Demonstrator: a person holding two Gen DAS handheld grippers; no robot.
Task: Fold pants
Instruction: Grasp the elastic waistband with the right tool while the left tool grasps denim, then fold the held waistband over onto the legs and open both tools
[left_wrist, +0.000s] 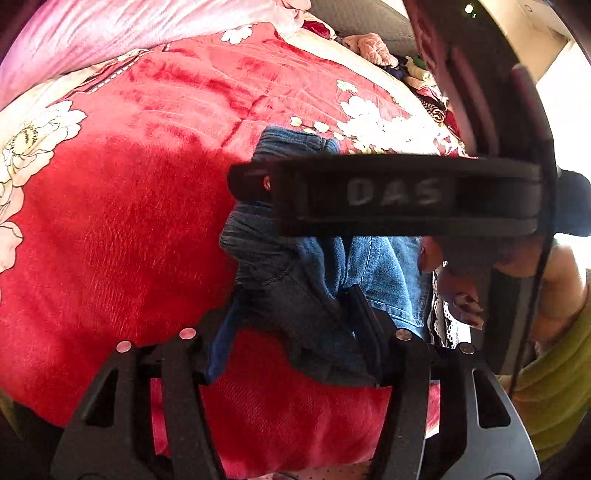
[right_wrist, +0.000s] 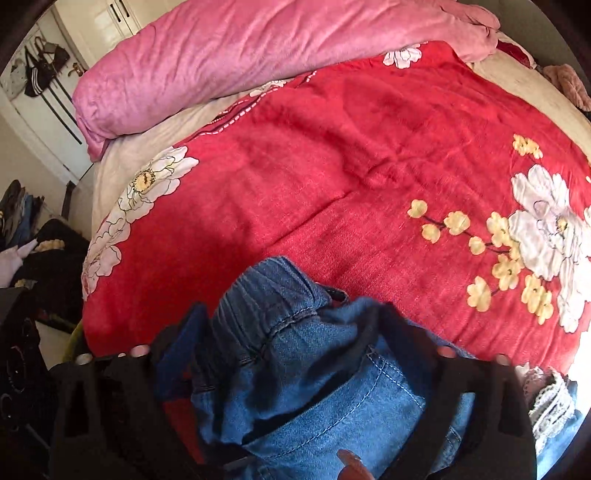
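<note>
Red floral bedspread (right_wrist: 369, 166) fills both views, w/ a rolled pink blanket (right_wrist: 240, 62) lying along its far edge. Blue denim pants (right_wrist: 295, 369) hang bunched over the bedspread's near part, elastic waistband end up, held between both tools. Left gripper (left_wrist: 295, 350) comes in low from the near edge, pointing up across the bed; its fingers (left_wrist: 369, 332) are drawn close together w/ a dark fold of denim clamped between them, cloth spilling out to the left side. Right gripper (right_wrist: 291, 350) points the same general way, tilted down over the bed; fingers sit wider apart than the left's, w/ a thick wad of waistband and pocket seam packed between them, so it looks clamped on the pants, though pad contact is hidden by fabric. Left wrist view alone shows the right gripper (left_wrist: 255, 184) crossing sideways in front, black body blurred, tip against the waistband, plus the person's right hand (left_wrist: 472, 284) gripping it. Right wrist view alone shows a white door w/ bags (right_wrist: 44, 70) hung on it at far left, and lace trim (right_wrist: 550, 402) at the right edge.
</note>
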